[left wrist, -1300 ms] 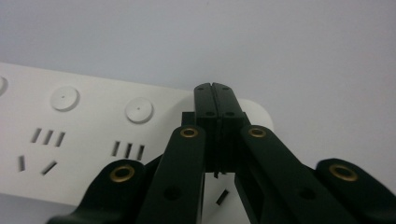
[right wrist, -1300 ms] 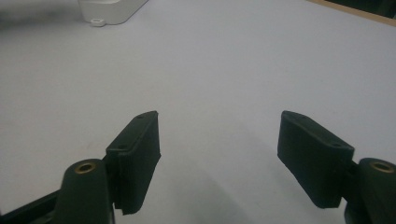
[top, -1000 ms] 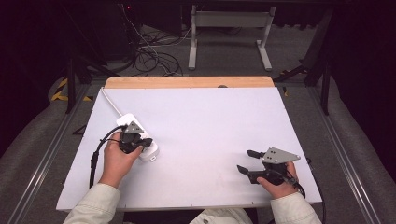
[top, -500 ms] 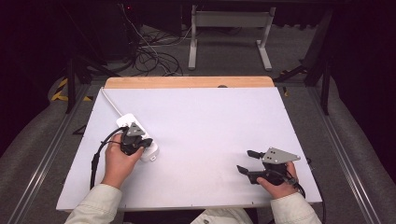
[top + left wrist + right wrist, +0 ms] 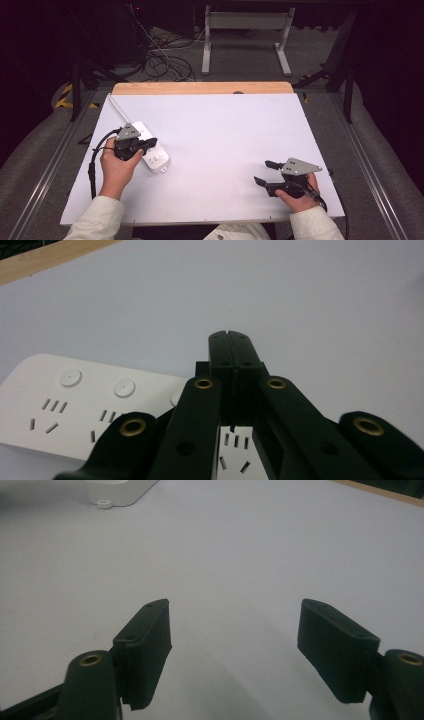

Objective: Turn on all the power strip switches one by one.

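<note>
left tongs (image 5: pixel 150 143): jaws pressed together, empty, over white power strip (image 5: pixel 154 152), left side of bench (image 5: pixel 225 130)
right tongs (image 5: pixel 265 172): jaws spread, empty, near-right

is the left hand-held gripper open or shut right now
Shut. In its own view the left hand-held gripper has both black jaws pressed flat together with nothing between them, poised over the white power strip.

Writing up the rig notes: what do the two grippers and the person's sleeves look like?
Both grippers, left gripper and right gripper, are black with two flat jaws, brass-coloured rivets at the pivots and a grey three-cornered plate on top. A black cable trails from the left one. The sleeves are pale cream.
</note>
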`<state>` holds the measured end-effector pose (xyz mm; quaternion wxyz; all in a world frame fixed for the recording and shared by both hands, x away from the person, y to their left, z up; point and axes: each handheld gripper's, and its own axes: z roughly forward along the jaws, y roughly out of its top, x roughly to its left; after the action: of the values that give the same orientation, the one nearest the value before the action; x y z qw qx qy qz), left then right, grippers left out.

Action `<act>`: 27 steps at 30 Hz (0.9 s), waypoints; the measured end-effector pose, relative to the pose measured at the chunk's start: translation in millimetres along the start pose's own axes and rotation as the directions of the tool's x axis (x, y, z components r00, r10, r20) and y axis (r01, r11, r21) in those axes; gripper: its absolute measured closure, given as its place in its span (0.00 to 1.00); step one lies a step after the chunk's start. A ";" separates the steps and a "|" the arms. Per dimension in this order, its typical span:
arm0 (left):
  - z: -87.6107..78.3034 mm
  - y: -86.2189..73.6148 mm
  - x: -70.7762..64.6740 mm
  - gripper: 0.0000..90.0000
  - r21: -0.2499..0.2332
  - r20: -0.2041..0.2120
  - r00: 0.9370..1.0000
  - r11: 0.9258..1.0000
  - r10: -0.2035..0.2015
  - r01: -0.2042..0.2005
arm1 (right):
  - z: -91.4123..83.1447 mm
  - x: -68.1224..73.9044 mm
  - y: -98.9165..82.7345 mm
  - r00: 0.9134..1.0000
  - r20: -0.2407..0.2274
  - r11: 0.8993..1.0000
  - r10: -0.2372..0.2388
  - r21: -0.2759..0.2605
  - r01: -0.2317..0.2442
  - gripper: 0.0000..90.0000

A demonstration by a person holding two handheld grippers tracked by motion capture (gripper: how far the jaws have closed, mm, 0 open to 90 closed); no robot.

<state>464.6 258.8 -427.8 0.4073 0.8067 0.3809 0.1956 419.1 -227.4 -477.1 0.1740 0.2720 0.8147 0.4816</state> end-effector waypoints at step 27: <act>32.9 -16.9 20.8 1.00 0.081 -0.037 0.999 0.996 -0.035 0.038 | 1.2 -1.2 -1.1 1.000 0.002 1.000 0.008 0.009 -0.008 0.33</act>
<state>490.7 264.6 -460.8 0.3709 0.8118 0.4105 0.1867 420.4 -227.7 -478.6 0.1715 0.2764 0.8158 0.4783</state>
